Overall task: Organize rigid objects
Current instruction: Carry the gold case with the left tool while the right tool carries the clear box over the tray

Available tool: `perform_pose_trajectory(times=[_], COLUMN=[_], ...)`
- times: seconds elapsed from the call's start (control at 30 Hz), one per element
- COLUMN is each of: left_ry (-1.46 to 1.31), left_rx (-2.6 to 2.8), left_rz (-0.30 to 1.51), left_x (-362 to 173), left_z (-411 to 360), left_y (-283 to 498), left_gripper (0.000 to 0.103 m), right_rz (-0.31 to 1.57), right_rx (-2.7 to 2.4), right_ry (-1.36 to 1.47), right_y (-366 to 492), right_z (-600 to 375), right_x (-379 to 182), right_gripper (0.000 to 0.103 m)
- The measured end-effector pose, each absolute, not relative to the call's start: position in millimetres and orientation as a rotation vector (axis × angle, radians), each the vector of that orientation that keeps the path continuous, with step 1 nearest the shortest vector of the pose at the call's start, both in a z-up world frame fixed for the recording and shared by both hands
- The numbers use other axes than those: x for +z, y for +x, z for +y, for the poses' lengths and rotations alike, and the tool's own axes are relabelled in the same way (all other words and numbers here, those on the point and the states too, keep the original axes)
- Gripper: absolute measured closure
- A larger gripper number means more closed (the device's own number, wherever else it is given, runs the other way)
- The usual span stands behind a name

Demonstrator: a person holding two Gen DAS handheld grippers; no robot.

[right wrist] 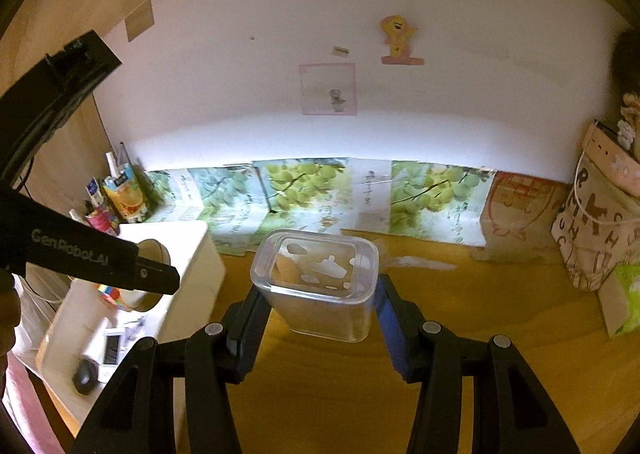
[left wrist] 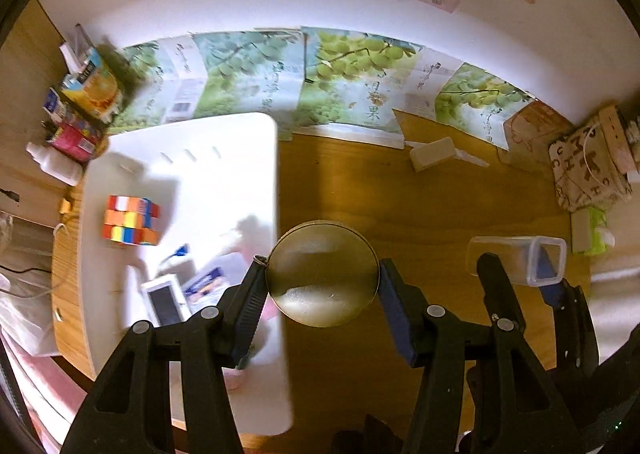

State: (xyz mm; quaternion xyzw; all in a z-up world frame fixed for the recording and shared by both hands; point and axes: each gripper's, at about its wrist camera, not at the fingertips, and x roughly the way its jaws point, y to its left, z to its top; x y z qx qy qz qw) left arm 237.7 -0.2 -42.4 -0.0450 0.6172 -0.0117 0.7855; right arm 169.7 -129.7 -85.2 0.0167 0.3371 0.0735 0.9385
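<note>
Here the round gold tin (left wrist: pixel 322 274) sits clamped between the jaws of the left gripper (left wrist: pixel 322 286), held in the air over the right-hand edge of the white bin (left wrist: pixel 224 133), with the wooden worktop (left wrist: pixel 420 205) below. In the right wrist view the same tin shows at nine o'clock, above the bin. The clear plastic container (right wrist: pixel 316 286) is gripped in the jaws of the right gripper (right wrist: pixel 318 306), its lid facing the camera, lifted off the worktop; from the left wrist view it lies at about three o'clock of the tin. Inside the bin, at nine o'clock of the tin, rests a colourful puzzle cube (left wrist: pixel 130 219), and toward seven o'clock a small white device with a dark screen (left wrist: pixel 165 300). Green fruit cartons (left wrist: pixel 344 73) lean along the wall at twelve o'clock. A patterned bag (left wrist: pixel 588 169) stands at two o'clock.
</note>
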Motion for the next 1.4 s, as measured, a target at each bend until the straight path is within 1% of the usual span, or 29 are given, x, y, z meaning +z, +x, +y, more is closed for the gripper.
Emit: perform_pose_trajectory(times=[0.2,0.47,0.7,0.97,1.4], left_ry=[-0.052,-0.013,0.035,0.035,-0.018], left_rx=[-0.045,-0.078,-0.113,-0.136,-0.116], left_rz=[1.3,1.22,1.067,0.94,0.903], left_x=[-29,-25,-16,-19,-33], left_z=[30,69,100,131,166], left_y=[221,200,174,145,115], left_gripper=[0.044,0.044,0.044,0.044,0.044], right_rz=[0.68,0.656,0.65,0.642,0.709], right_rx=[0.145,0.157,0.194,0.253,0.33], right_ry=[0.059,0.089,0.1,0.085,0.042], right_y=[150,130,119,107,100], right_z=[-95,-50,-15,15,46], right_x=[-82,-77,-77,-78,-90], right_gripper=[0.051,0.051,0.051,0.05,0.05])
